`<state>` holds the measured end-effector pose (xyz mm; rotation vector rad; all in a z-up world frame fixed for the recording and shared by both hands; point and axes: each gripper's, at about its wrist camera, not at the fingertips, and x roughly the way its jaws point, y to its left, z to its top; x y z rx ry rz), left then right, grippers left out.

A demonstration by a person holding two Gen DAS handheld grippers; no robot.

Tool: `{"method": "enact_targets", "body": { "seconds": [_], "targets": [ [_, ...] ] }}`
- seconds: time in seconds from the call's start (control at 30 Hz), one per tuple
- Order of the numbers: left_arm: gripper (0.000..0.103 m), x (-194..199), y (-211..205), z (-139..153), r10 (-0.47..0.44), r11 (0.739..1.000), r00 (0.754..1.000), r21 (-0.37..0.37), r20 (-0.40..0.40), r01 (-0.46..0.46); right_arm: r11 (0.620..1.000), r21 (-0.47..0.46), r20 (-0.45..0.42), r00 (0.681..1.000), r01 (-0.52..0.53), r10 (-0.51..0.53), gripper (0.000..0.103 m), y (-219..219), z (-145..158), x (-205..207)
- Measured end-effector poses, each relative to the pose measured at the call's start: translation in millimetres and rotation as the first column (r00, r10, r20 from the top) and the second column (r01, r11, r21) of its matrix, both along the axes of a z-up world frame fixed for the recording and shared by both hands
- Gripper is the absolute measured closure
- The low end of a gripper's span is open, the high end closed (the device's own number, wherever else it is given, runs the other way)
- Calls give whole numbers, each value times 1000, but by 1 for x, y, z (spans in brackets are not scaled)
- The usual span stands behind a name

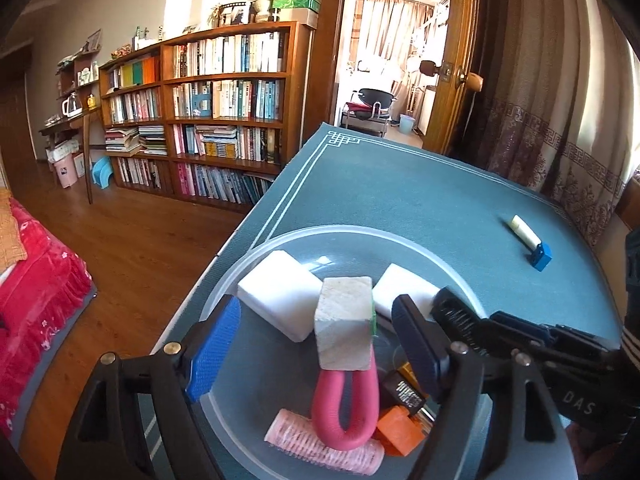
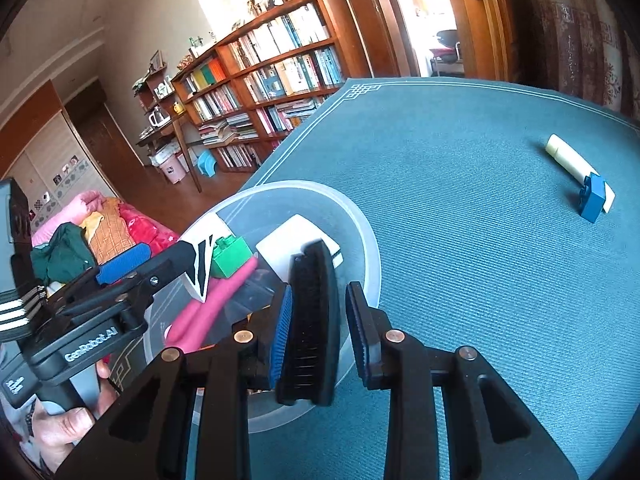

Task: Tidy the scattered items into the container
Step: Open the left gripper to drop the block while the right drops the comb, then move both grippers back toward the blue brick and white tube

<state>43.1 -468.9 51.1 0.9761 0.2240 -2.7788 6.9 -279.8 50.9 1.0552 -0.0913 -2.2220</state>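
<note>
Your left gripper hangs over the clear plastic container with its blue-padded fingers spread wide and nothing between them; a beige cube-shaped block sits in the gap, but neither pad touches it. Your right gripper is also parted: a black brush stands on edge between its fingers, lying against the left pad, with a clear gap to the right pad, so it is not clamped. That brush is over the container's rim on the side nearest you. The container sits near the left edge of the table, on the green table mat. Inside it you can see two white blocks, one toward the left wall and one toward the right, the beige block resting on a bent pink foam curler, a pale pink hair roller at the near wall, an orange block and a small dark item beside it that is too hidden to name. From the right wrist camera a green toy brick shows next to the beige block. Two things lie outside the container, well apart from it toward the right edge of the mat: a cream-coloured tube and a blue toy brick, touching each other at the tube's near end.
</note>
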Motion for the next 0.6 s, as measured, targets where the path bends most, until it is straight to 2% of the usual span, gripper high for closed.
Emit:
{"method": "enact_targets", "body": {
  "seconds": [0.27,0.43,0.6],
  "targets": [
    [20,0,-10,-12,66,996,997,-57,48,-63,1000,-10,6,1000,8,-8,72,5,-2,2],
    [20,3,-18,-16,100,994,993,-54,69,-97,1000,-15,5,1000,14,-14,72,10,0,3],
    [19,3,-13,-10,85,995,995,-56,57,-82,999,-16,8,1000,28,-28,72,17,-1,2]
  ]
}}
